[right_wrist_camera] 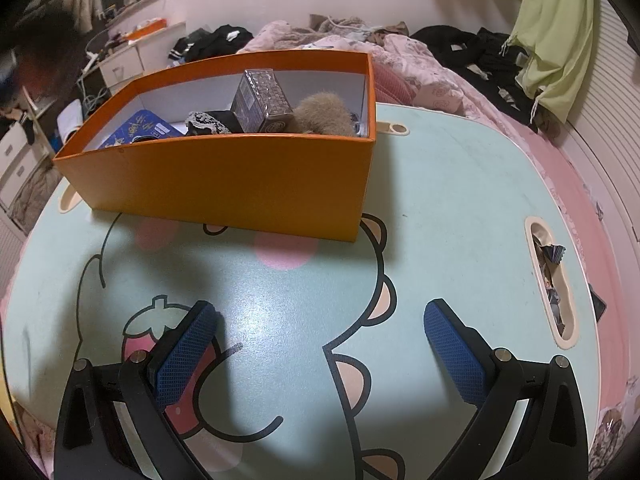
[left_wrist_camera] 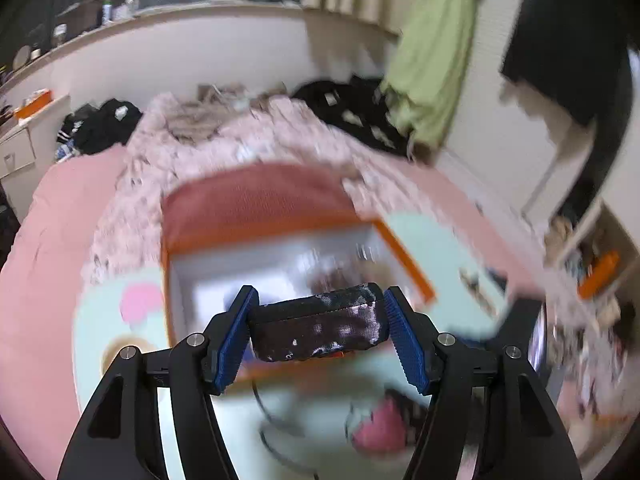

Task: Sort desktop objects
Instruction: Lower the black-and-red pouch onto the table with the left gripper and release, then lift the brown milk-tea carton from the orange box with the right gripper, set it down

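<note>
My left gripper [left_wrist_camera: 318,328] is shut on a dark sequined pouch [left_wrist_camera: 320,326], held between its blue pads above the open orange box [left_wrist_camera: 404,256]; that view is motion-blurred. In the right wrist view the orange box [right_wrist_camera: 224,184] stands on the mint cartoon-print table [right_wrist_camera: 440,200]. It holds a clear-fronted grey carton [right_wrist_camera: 262,100], a tan fluffy item [right_wrist_camera: 324,114], a black lace piece [right_wrist_camera: 208,120] and a blue tin [right_wrist_camera: 140,130]. My right gripper [right_wrist_camera: 320,352] is open and empty, low over the table in front of the box.
A slot in the table's right edge [right_wrist_camera: 550,280] holds small dark wrappers. Behind the table lies a bed with pink bedding [right_wrist_camera: 420,64] and black clothes [right_wrist_camera: 480,56]. A green garment [right_wrist_camera: 556,32] hangs at right. White drawers [right_wrist_camera: 120,64] stand at left.
</note>
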`<state>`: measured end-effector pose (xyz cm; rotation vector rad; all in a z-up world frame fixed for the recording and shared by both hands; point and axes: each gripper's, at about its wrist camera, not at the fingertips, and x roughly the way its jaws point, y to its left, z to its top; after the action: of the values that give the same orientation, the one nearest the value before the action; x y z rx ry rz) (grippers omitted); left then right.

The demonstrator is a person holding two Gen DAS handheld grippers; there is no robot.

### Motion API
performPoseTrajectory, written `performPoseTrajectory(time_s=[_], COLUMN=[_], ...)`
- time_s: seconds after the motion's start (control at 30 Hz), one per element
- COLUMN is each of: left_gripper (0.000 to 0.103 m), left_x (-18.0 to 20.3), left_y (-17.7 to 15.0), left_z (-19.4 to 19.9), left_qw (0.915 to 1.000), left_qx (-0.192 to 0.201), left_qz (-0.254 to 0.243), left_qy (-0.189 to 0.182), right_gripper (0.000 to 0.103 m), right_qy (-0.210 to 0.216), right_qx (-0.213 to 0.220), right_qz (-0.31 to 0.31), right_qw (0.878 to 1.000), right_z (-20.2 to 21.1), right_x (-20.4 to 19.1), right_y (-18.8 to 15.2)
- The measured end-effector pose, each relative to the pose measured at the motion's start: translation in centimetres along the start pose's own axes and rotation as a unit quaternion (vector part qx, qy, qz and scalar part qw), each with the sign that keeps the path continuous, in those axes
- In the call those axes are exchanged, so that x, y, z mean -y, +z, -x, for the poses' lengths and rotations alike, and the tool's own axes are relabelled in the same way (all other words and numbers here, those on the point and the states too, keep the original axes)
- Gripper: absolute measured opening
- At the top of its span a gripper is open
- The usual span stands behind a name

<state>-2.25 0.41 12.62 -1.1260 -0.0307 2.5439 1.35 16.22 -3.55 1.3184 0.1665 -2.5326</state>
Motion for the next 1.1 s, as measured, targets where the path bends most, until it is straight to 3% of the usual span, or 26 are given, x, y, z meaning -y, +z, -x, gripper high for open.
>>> performPoseTrajectory(time_s=[0.17,0.3,0.43,0.57,0.63,0.67,0.7,0.73,0.87,1.1], left_gripper=[0.065,0.065,0.067,0.070,0.082,0.083,0.091,0.103,0.103,0.103], left_x=[0.1,0.4,1.2,1.1,0.6,0.2,0.2,0.4,0.4,0.3], left_y=[-5.2,-7.2,-7.5,-8.5,-9.8,-10.7,-11.7,-12.2,-12.0,-12.0], left_z=[-4.2,-6.2,-6.3,-5.3,-5.5,-5.9,-6.0,-6.0,-7.1,-7.2], left_qw=[0.9977,0.9967,0.9951,0.9950,0.9932,0.9918,0.9894,0.9879,0.9888,0.9891], left_qx=[-0.058,-0.024,-0.011,-0.034,-0.051,-0.063,-0.063,-0.062,-0.070,-0.066], left_qz=[0.034,0.061,0.039,0.021,0.025,0.028,0.016,0.012,0.021,0.022], left_qy=[0.012,0.049,0.090,0.091,0.102,0.108,0.130,0.141,0.130,0.130], right_gripper=[0.103,0.103,0.103,0.103,0.103,0.103,0.103,0.099,0.076,0.055], right_qy=[-0.004,-0.003,0.003,0.018,0.022,0.026,0.031,0.036,0.050,0.070], right_qx=[0.001,0.004,0.008,0.014,0.015,0.015,0.017,0.018,0.025,0.077], right_qz=[-0.006,-0.013,-0.022,-0.034,-0.037,-0.038,-0.038,-0.038,-0.027,-0.012], right_qw=[1.000,1.000,1.000,0.999,0.999,0.999,0.999,0.998,0.998,0.995], right_z=[-0.3,-0.2,0.3,0.7,0.9,0.9,1.1,1.2,1.9,5.8], right_x=[0.2,0.2,0.5,1.1,1.1,1.1,1.1,1.1,0.9,1.3], right_y=[-0.1,0.1,0.0,-0.1,-0.1,-0.2,-0.1,-0.1,0.3,4.6])
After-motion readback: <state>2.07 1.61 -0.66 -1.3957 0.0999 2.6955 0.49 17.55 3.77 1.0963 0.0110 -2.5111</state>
